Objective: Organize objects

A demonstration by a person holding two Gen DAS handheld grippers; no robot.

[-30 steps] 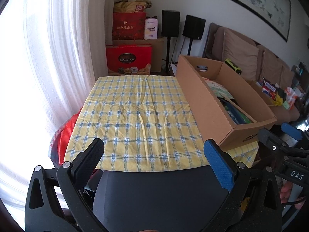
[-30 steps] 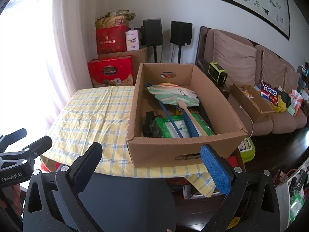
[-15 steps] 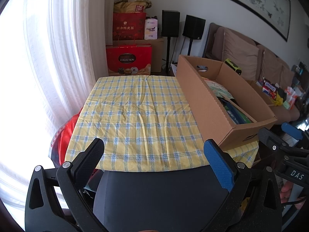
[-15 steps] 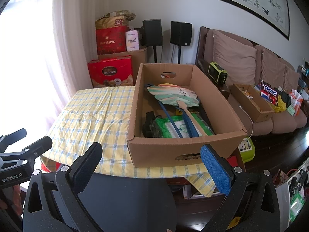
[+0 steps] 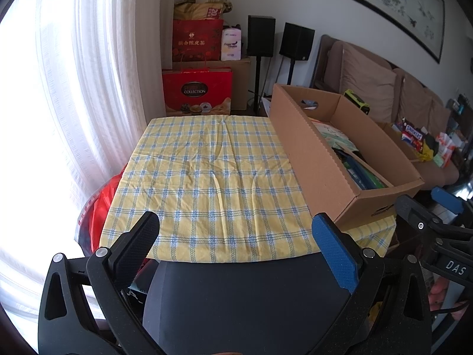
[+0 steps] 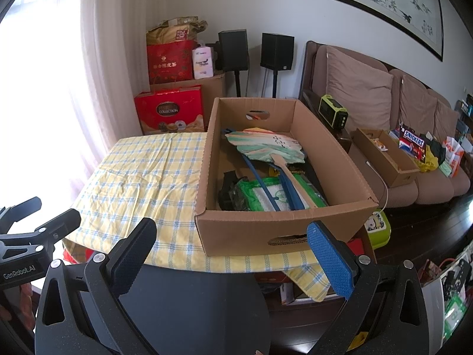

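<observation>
An open cardboard box (image 6: 331,153) (image 5: 313,159) stands on the right side of a table covered with a yellow and blue checked cloth (image 5: 207,177) (image 6: 142,177). Inside lie a paper hand fan (image 6: 266,148) with a wooden handle, a blue-handled tool (image 6: 266,183), a green and white packet (image 6: 275,195) and a black item (image 6: 229,189). My left gripper (image 5: 236,236) is open and empty near the table's front edge, left of the box. My right gripper (image 6: 230,244) is open and empty in front of the box's near wall.
White curtains (image 5: 74,88) hang at the left. Red gift boxes (image 5: 196,91) and two black speakers (image 6: 254,50) stand behind the table. A brown sofa (image 6: 384,112) at the right holds a small cardboard tray (image 6: 384,159) and snack packets (image 6: 414,142). A dark chair back (image 5: 236,304) is below.
</observation>
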